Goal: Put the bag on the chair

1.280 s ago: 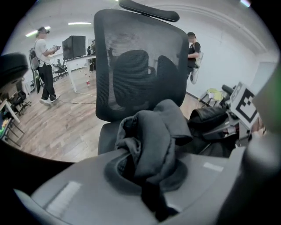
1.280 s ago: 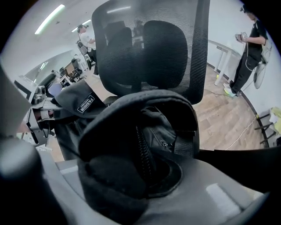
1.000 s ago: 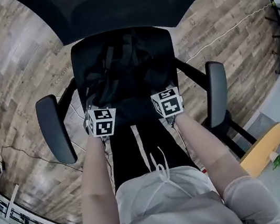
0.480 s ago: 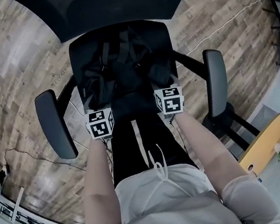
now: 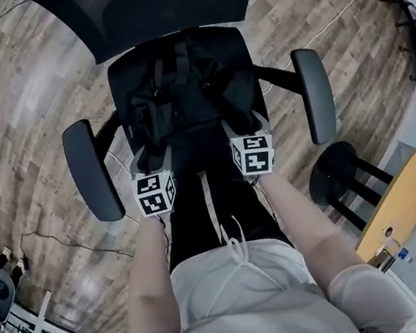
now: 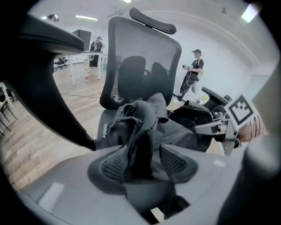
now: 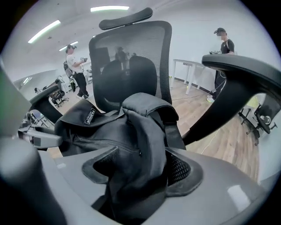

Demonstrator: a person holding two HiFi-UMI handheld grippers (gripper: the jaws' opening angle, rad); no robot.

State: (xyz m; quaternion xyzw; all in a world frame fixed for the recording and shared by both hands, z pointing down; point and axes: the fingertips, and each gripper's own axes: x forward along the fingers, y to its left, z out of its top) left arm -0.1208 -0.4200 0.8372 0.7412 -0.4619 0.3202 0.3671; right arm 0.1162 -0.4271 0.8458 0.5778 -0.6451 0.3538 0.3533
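Opening now, the left gripper (image 6: 142,163) and right gripper (image 7: 140,169) let go of the bag (image 5: 182,103); loose folds sit between their fingers (image 6: 115,165); beyond them it rests on the chair (image 5: 88,182), so the job looks done.

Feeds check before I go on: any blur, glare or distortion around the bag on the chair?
Head view: dim, low contrast, the black fabric backpack nearly merges with the black office chair seat; wooden floorboards bend at the edges. Left gripper view: close foreground soft, backpack sharper, background washed bright. Right gripper view: white ceiling strip lights bright but not flaring; heavy fisheye curve.
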